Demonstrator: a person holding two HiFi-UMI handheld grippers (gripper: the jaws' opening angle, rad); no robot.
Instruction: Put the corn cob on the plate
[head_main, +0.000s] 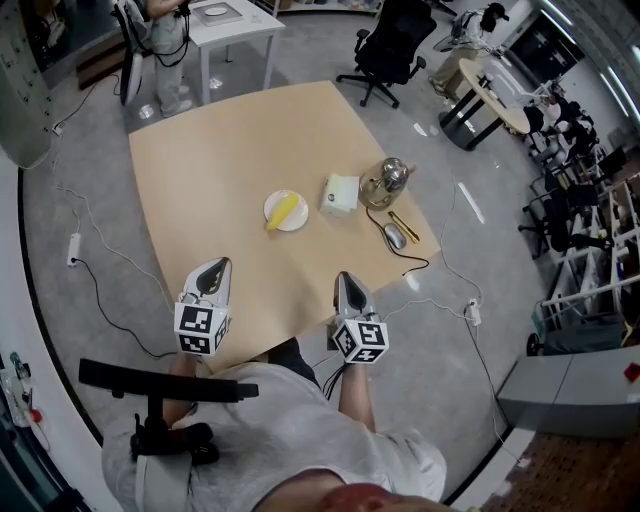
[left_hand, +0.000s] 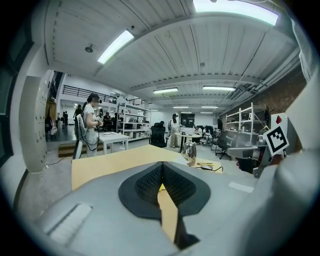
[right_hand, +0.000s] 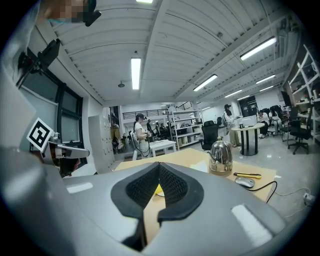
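The yellow corn cob (head_main: 283, 211) lies on a small white plate (head_main: 299, 221) near the middle of the wooden table (head_main: 215, 165). My left gripper (head_main: 214, 270) and right gripper (head_main: 346, 284) hover side by side over the table's near edge, both well short of the plate. Both are shut with nothing between the pads. In the left gripper view a sliver of the corn cob (left_hand: 161, 188) shows through the slit below the left gripper's (left_hand: 161, 167) tips. The right gripper view shows the corn cob (right_hand: 158, 190) the same way, under the right gripper's (right_hand: 159, 167) tips.
Right of the plate sit a white box (head_main: 340, 194), a metal kettle (head_main: 388, 178), a yellow pen (head_main: 404, 226) and a corded mouse (head_main: 396, 236). A black office chair (head_main: 392, 45), a white table (head_main: 225, 25) and a standing person (left_hand: 90, 125) are beyond the table.
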